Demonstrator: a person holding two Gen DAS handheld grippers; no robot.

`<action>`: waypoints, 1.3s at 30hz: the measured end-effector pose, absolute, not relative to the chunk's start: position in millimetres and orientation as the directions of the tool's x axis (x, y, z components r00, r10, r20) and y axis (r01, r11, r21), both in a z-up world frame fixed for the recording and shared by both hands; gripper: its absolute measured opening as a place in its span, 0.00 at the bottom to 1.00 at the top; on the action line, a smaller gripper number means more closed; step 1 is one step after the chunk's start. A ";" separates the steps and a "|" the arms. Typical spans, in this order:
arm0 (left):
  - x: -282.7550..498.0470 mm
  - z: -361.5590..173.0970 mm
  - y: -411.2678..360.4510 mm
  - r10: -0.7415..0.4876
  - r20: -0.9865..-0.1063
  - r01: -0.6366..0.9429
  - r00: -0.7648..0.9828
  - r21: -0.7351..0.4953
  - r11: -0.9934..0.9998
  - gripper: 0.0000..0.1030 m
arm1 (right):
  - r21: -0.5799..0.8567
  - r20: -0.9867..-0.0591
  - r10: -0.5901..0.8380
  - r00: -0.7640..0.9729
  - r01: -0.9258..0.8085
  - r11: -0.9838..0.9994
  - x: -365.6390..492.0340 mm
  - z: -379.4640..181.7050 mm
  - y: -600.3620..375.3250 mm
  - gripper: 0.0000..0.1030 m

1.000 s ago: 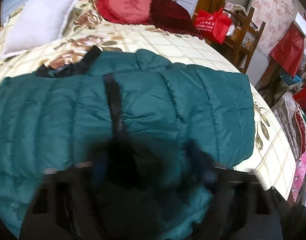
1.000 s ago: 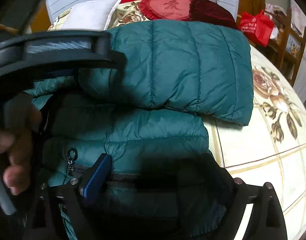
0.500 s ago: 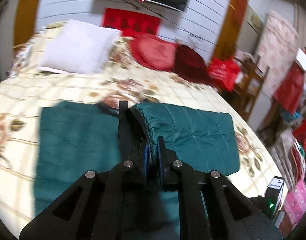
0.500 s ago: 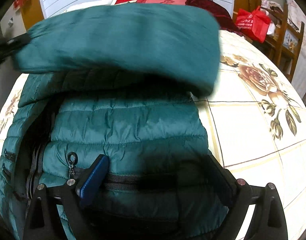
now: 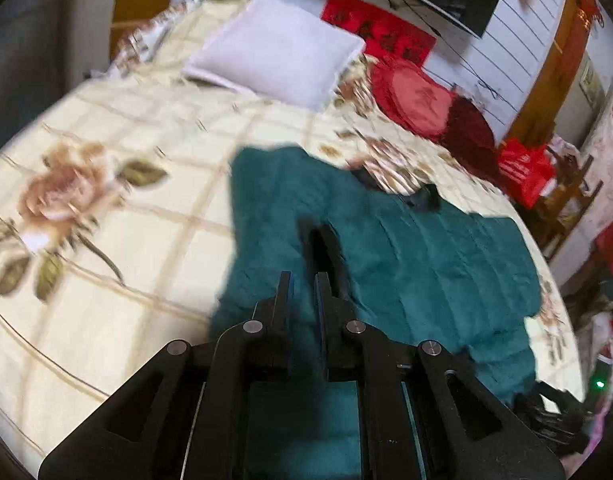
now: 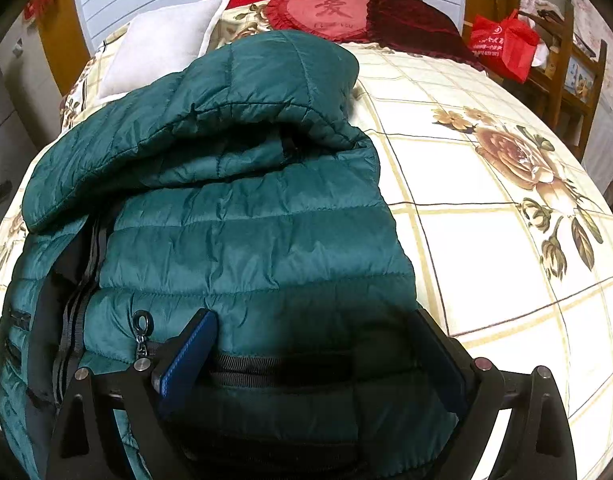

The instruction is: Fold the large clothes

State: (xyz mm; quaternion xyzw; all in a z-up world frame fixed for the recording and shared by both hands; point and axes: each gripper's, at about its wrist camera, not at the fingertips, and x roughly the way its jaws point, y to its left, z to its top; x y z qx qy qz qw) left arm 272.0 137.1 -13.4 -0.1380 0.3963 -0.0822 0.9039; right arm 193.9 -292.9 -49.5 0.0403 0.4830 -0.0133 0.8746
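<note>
A dark green quilted down jacket point(image 6: 242, 232) lies on the bed, its sleeve point(image 6: 234, 96) folded across the body. In the left wrist view the jacket point(image 5: 426, 256) spreads across the floral bedspread point(image 5: 106, 240). My left gripper point(image 5: 304, 280) is raised above the jacket with its jaws nearly closed and a narrow gap between them; nothing shows in the gap. My right gripper point(image 6: 318, 328) is open, low over the jacket's hem beside the zipper pull point(image 6: 141, 332), with its fingers on either side of the fabric.
A white pillow point(image 5: 278, 64) and red cushions point(image 5: 418, 100) lie at the head of the bed. A red bag point(image 6: 502, 46) sits on a wooden chair at the right. The bed's right edge shows in the left wrist view point(image 5: 558, 320).
My left gripper lifted the sleeve, carried it over the jacket's body and let it go, then rose away. The sleeve now rests folded. My right gripper stayed in place.
</note>
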 end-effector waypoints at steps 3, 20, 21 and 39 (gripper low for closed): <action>260.5 -20.8 115.9 -0.297 -0.696 0.085 0.654 -0.322 0.943 0.42 | 0.048 -0.845 0.007 0.534 0.063 0.997 195.2 -50.4 -292.0 0.92; 274.3 -19.3 119.4 -0.172 -0.684 -0.021 0.709 -0.265 0.964 0.10 | 0.037 -0.846 0.001 0.533 0.057 0.998 195.9 -52.6 -288.8 0.93; 277.6 -20.6 124.6 -0.179 -0.695 -0.020 0.696 -0.268 0.963 0.11 | 0.037 -0.847 0.001 0.532 0.057 0.998 196.5 -52.2 -289.0 0.93; 307.1 -0.8 76.9 -0.104 -0.687 -0.007 0.719 -0.157 0.988 0.12 | 0.217 -0.573 0.270 0.774 -0.174 0.960 270.4 40.9 -277.3 0.73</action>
